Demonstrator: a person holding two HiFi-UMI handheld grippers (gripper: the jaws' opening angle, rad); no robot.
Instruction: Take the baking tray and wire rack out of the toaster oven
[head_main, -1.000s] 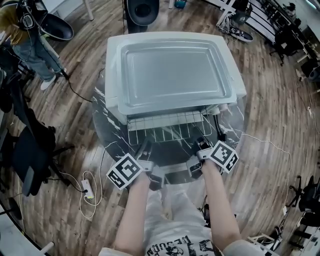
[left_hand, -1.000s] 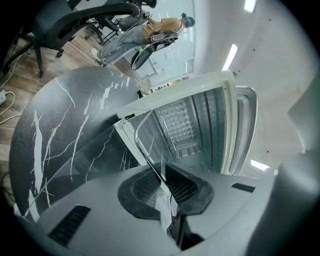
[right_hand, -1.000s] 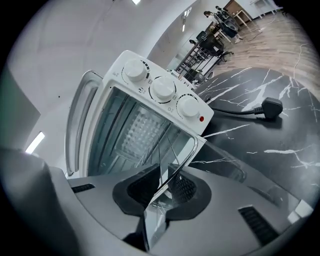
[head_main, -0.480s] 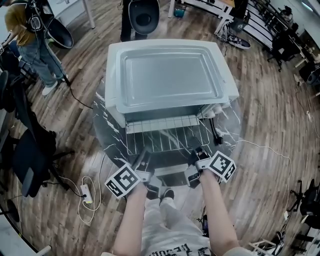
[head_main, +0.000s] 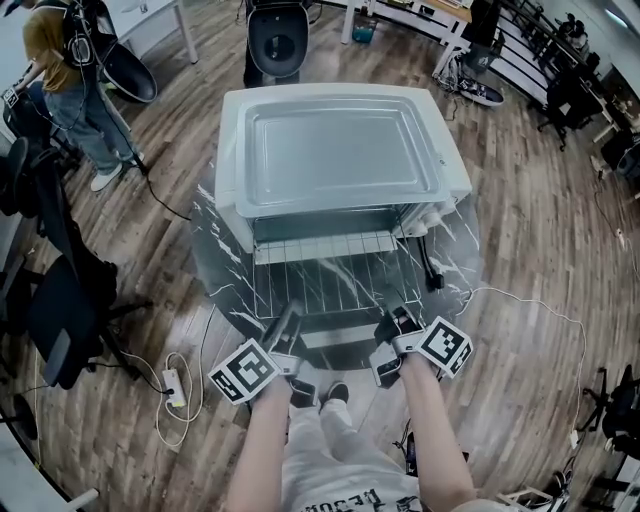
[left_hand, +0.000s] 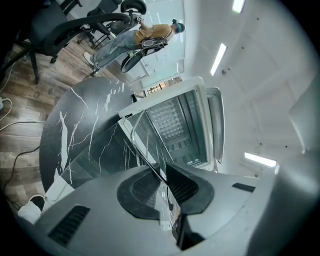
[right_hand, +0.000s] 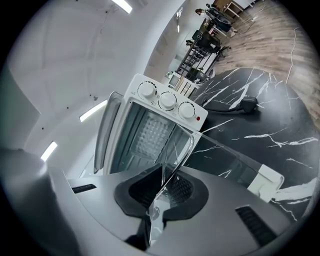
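Near end: left gripper (head_main: 283, 322) is pinching the wire rack (head_main: 325, 285) by its front bar, and the right gripper (head_main: 398, 322) jaws, just closing, are clamping it too. The rack is hanging half out over the open door (head_main: 338, 340); uneven pulling is risking a jam in the oven (head_main: 335, 150) or a tip.

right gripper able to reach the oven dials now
Likely not yet: the right gripper has just been closing its jaws on the wire rack; otherwise the dials stand clear.

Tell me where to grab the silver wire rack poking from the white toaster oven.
Grip the front rail of the silver wire rack near both corners, coming level from the front: it lies flat, rear inside the white toaster oven.
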